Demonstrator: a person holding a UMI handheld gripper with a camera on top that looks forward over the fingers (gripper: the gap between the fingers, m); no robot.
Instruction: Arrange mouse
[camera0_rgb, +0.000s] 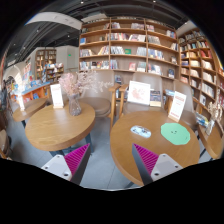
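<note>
Hovering wide-open, I am holding the gripper (110, 160) back from the right table (150, 150); the mouse (141, 131), lower right beside the green mat (176, 133), is lying ungrasped, so arranging seems hardly begun.

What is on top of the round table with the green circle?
The table holds a round green mat, a small pale object and upright signs. Nothing looks hidden. The open tool holds nothing.

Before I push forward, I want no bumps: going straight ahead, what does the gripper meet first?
The open gripper points into the floor gap between two round wooden tables; probably a wooden chair beyond, though depth is unclear.
</note>
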